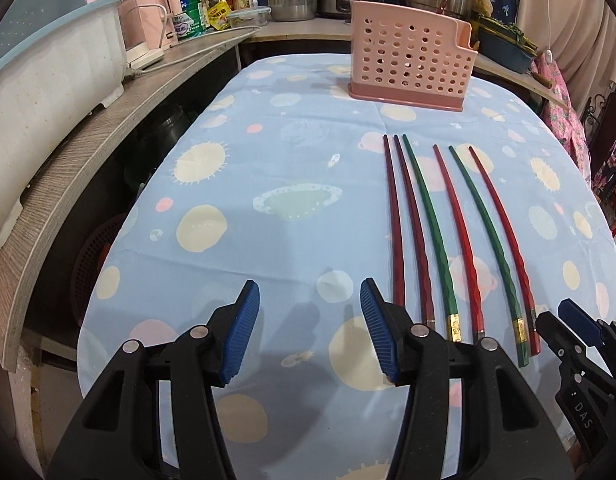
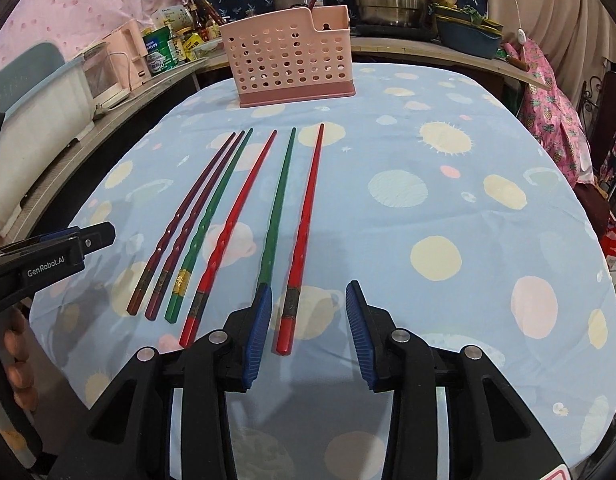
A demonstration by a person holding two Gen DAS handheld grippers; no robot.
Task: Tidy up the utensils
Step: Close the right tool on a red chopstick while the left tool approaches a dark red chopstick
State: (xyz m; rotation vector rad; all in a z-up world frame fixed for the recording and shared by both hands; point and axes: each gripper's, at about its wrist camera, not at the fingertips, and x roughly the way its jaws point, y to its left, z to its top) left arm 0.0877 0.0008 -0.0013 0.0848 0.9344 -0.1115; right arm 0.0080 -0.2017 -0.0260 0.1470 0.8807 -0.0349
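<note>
Right wrist view: right hand-held gripper (image 2: 308, 332), jaws apart, is aligned over red chopstick (image 2: 302, 240); closure is required next, before transfer to rack (image 2: 288, 56).

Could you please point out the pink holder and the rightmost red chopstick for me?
Pink holder (image 2: 292, 64), right wrist view, on its perforated front wall.
Rightmost red chopstick (image 2: 306, 220), right wrist view, on the middle of its shaft.

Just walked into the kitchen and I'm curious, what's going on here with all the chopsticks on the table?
A person holds two grippers over a table to organize utensils. Six chopsticks lie side by side on the planet-print tablecloth: two dark red, two green, two bright red. The pink holder stands beyond their tips. The left gripper and right gripper are both open, holding nothing; nothing has been picked up yet.
</note>
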